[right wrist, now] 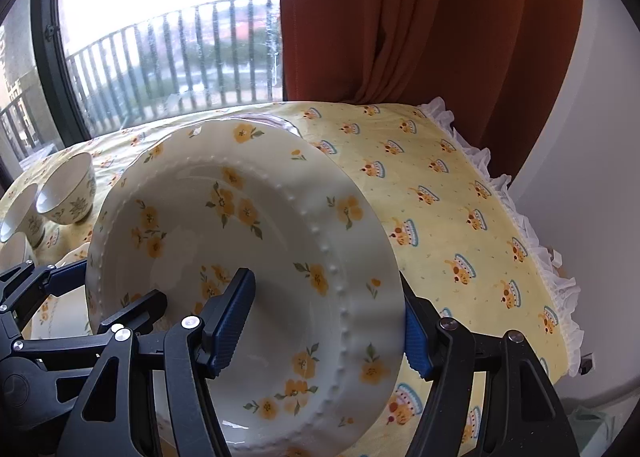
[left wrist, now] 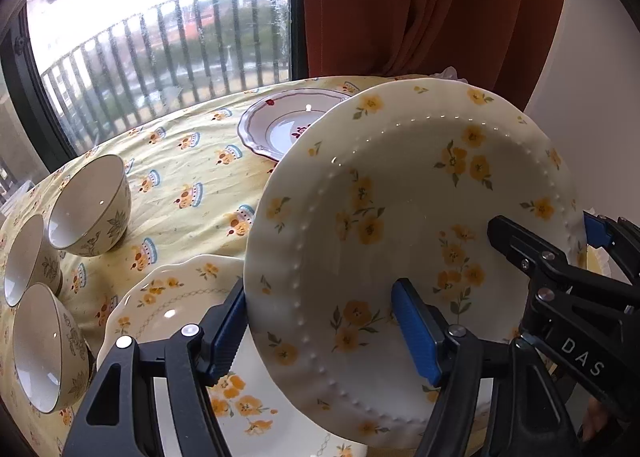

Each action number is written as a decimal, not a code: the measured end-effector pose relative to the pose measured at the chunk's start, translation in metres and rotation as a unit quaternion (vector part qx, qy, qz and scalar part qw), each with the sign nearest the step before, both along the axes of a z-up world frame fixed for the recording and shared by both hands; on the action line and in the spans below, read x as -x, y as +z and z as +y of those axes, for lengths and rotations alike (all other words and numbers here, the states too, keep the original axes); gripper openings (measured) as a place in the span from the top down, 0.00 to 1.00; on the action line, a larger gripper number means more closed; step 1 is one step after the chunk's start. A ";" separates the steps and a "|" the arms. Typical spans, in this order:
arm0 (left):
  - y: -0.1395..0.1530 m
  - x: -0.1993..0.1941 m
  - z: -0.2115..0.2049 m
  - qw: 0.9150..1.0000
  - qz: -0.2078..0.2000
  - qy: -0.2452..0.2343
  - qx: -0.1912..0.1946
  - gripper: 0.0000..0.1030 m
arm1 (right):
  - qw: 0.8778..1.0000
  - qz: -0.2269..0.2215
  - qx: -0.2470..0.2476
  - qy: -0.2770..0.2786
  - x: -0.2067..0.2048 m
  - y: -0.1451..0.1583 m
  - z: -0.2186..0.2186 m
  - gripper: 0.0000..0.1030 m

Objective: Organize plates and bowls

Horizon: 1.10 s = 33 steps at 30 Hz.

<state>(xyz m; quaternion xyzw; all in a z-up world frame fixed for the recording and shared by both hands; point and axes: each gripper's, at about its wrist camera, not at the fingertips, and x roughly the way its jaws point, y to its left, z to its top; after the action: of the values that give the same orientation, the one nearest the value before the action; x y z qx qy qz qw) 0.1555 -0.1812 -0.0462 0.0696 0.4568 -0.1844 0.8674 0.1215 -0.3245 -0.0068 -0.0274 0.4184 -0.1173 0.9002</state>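
Left gripper (left wrist: 328, 331): jaws part-open and clamped on the near-left rim of the yellow-flower plate (left wrist: 416, 241); one blue pad lies on the plate's face, the other is behind the rim.
Right gripper (right wrist: 330, 319): jaws part-open and clamped on the plate's opposite rim, one pad on the face, one behind the edge.
Yellow-flower plate (right wrist: 256, 257): carried between the two grippers, tilted, clear of the tablecloth (left wrist: 192, 177), its beaded ring and face turned toward both cameras.
Below the left gripper: a scalloped plate (left wrist: 168, 309) with yellow flowers lies flat on the cloth, partly under the lifted plate.
Left of the left gripper: three bowls (left wrist: 90, 207) with leaf prints, close together in a cluster.
Beyond the left gripper: a plate with a red-and-grey rim (left wrist: 280, 125), partly hidden behind the lifted plate's far edge.
Right of the right gripper: bare tablecloth with a white frilled edge (right wrist: 536, 253).
Background: a window with a balcony railing (left wrist: 160, 45) and a rust-coloured curtain (right wrist: 400, 17).
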 end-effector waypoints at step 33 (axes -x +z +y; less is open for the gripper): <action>-0.027 0.015 0.087 0.996 0.050 0.069 0.004 0.30 | 0.996 0.061 -0.015 0.059 -0.012 -0.048 0.107 0.32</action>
<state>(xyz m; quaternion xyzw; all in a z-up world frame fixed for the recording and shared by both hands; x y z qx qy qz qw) 0.1403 -0.0946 -0.0733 0.0251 0.5023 -0.1289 0.8546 0.1330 -0.2171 -0.0552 -0.0453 0.4720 -0.0559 0.8787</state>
